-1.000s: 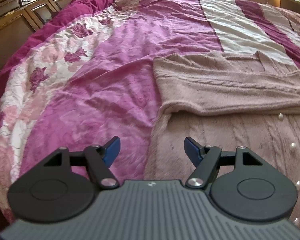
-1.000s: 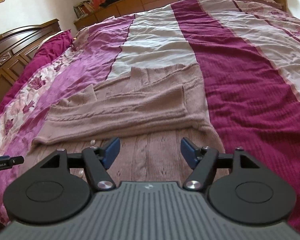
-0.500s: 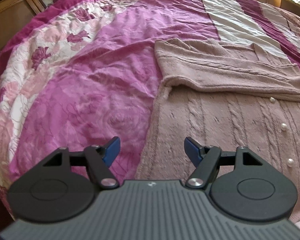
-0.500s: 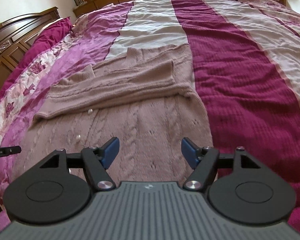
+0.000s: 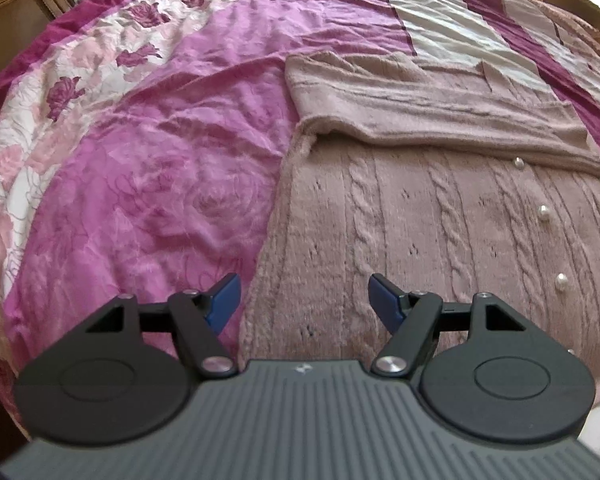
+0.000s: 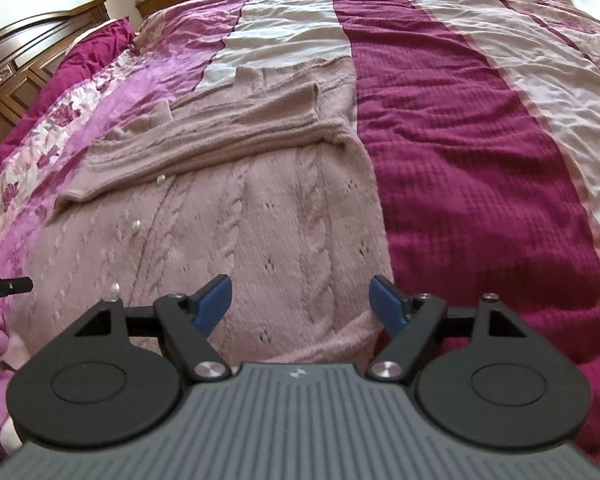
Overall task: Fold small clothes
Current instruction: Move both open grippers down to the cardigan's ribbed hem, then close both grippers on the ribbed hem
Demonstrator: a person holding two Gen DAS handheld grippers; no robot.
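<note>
Lying: cardigan (image 5: 440,216) flat on the bedspread (image 5: 148,152), directly ahead of both pairs of jaws.
Long axis: runs away from the jaws, near hem towards the cameras, neckline at the far end.
Sleeves: folded across the far half, crosswise to the long axis, forming a band (image 6: 228,132) well ahead of the fingers.
Buttons: a row of pearls (image 5: 544,212) along the front, ahead and right of the left jaws; in the right view they sit ahead and left (image 6: 136,224).
Left gripper (image 5: 303,300): jaws spread, holding nothing, straddling the cardigan's left edge; left finger over bedspread, right finger over knit.
Right gripper (image 6: 302,300): jaws spread, holding nothing, over the cardigan's near right corner (image 6: 340,332); right finger at the knit's edge.
Touching cloth: cannot tell.
</note>
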